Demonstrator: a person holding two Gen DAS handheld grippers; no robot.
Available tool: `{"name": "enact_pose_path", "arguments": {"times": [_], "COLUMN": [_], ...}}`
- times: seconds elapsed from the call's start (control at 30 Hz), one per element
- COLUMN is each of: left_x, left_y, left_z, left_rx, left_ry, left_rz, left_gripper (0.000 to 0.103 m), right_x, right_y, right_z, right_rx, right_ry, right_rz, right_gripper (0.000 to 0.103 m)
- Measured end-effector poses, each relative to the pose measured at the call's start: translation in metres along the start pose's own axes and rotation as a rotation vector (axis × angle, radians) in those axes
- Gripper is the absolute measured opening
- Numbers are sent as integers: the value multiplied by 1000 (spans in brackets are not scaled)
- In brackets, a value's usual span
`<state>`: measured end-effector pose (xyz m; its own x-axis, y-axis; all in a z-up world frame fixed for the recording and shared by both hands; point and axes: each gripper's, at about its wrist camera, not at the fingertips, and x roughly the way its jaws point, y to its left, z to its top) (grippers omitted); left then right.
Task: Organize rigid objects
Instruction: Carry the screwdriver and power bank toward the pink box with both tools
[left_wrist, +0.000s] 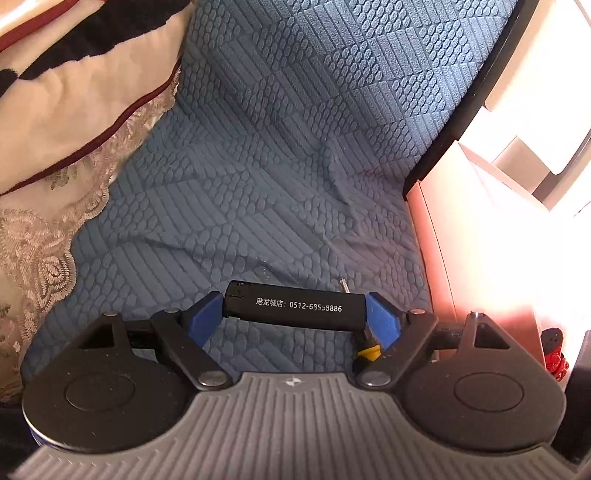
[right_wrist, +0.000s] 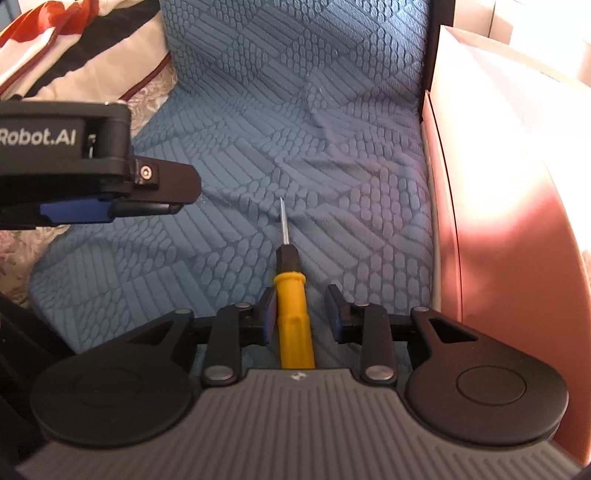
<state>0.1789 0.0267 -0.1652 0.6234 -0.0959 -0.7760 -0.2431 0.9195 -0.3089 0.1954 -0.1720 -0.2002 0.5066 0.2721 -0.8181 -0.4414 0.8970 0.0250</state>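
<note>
The left gripper (left_wrist: 295, 314) is closed across the ends of a black lighter (left_wrist: 291, 306), one blue pad on each end, so the lighter spans the gap crosswise and is held lengthwise, above the blue textured cushion (left_wrist: 258, 166); the right gripper (right_wrist: 301, 314) stands part open around the yellow handle of a screwdriver (right_wrist: 293, 314), its left pad touching or almost touching the handle, its right pad clearly apart from it; nothing is clamped there yet. The screwdriver lies on the cushion near the cushion's right edge, its thin metal tip pointing away toward the back of the seat, just beside a pink box (right_wrist: 498, 221) that stands along that edge; a striped pillow with a lace border (left_wrist: 74, 110) fills the cushion's left side.

Risks, as I judge them: the end-to-end hold on the lighter offers little contact, so a tilt or a knock could let it pivot or slip out onto the soft fabric; if the right gripper closes while off-centre, the round handle may roll aside or be pushed into the cushion's folds; the two grippers work close together, and the left one could bump the screwdriver's tip; the sharp tip could also snag the fabric when lifted.
</note>
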Motion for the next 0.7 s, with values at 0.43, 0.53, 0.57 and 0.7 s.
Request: {"name": "enact_pose_path", "arguments": {"times": [0.43,0.53,0.57,0.7], "left_x": [-9,-11,-12,-20], "left_y": [8,8,9,10], "left_z": [5,7,8,9], "left_rx": [-40,-35,-38,-40], "left_ry": [-28,-37,-36,-51], "left_rz": [-29,-31,-36,-54], "left_gripper": [86,86,86,86], "right_x": [-11,-19,-21,-32], "right_y": [8,10,10,6], "right_z": [7,10,11,15], "right_rx": [-19,-25,-23,-5], "right_ry": [-33,-54,-58,-72], "right_rz": [6,13,17,30], "right_gripper": [20,20,20,20]}}
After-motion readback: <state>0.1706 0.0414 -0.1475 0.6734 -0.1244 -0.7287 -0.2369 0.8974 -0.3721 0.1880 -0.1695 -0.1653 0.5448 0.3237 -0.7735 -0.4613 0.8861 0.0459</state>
